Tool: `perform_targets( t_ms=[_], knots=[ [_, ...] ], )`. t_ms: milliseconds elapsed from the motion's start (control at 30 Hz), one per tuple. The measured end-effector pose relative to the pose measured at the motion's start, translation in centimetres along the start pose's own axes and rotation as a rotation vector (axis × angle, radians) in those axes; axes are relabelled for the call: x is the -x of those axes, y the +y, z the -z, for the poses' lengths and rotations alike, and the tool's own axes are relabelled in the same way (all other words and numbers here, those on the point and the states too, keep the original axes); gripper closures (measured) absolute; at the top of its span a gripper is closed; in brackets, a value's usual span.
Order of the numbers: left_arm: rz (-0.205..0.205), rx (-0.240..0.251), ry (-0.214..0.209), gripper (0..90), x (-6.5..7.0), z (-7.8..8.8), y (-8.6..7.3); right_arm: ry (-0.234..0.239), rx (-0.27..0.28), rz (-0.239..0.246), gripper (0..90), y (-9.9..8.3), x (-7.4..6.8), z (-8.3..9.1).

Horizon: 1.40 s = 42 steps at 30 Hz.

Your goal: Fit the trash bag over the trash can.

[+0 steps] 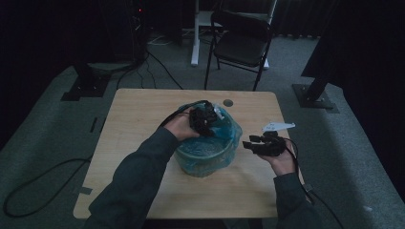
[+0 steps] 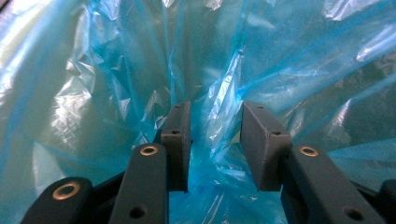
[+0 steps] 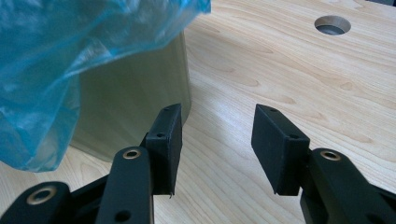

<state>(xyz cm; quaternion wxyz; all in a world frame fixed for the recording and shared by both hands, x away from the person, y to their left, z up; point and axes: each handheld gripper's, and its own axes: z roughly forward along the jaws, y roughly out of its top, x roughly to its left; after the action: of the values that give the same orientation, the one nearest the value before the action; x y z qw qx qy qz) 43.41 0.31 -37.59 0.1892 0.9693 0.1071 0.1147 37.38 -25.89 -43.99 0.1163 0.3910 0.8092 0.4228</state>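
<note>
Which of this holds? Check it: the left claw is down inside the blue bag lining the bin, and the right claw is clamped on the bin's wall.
One slip: the right claw is not clamped on the bin. The right gripper view shows it open, beside the bin over the table. The left claw is inside the blue bag.

High view: fixed above person's side, looks forward and down over whole wooden table (image 1: pixel 143 114), floor and folding chair (image 1: pixel 241 40) beyond; far off. Left gripper view: rides left gripper (image 2: pixel 212 140), aimed down into blue plastic bag (image 2: pixel 116 84), very near. Right gripper view: rides right gripper (image 3: pixel 215 140), faces low across tabletop (image 3: pixel 280 70) toward bin (image 3: pixel 135 93) side, close. All three share bag-lined bin; high and right views share cable hole (image 3: pixel 332 24).
</note>
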Motion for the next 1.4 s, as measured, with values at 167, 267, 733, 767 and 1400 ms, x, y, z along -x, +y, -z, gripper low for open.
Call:
perform_targets(
  t_ms=[167, 267, 733, 767, 1400],
  knots=[
    [-0.016, -0.054, 0.008, 61.7, 0.2, -0.6, 0.3, 0.0, 0.001, 0.0, 52.6, 0.0, 0.0, 0.0],
    [-0.026, -0.082, 0.003, 61.0, 0.3, -1.0, 0.4, 0.0, 0.001, 0.0, 52.6, 0.0, 0.0, 0.0],
    [-0.071, -0.168, -0.014, 56.4, 0.9, -2.2, 0.4, 0.0, 0.003, -0.002, 52.6, 0.0, -0.1, 0.1],
    [-0.07, -0.174, -0.017, 56.2, 0.9, -2.3, 0.4, 0.0, 0.003, -0.002, 52.6, 0.0, 0.0, 0.1],
    [-0.09, -0.179, -0.019, 55.9, 1.1, -2.3, 0.5, 0.002, 0.004, -0.004, 51.9, -0.1, 0.0, 0.2]
  ],
)
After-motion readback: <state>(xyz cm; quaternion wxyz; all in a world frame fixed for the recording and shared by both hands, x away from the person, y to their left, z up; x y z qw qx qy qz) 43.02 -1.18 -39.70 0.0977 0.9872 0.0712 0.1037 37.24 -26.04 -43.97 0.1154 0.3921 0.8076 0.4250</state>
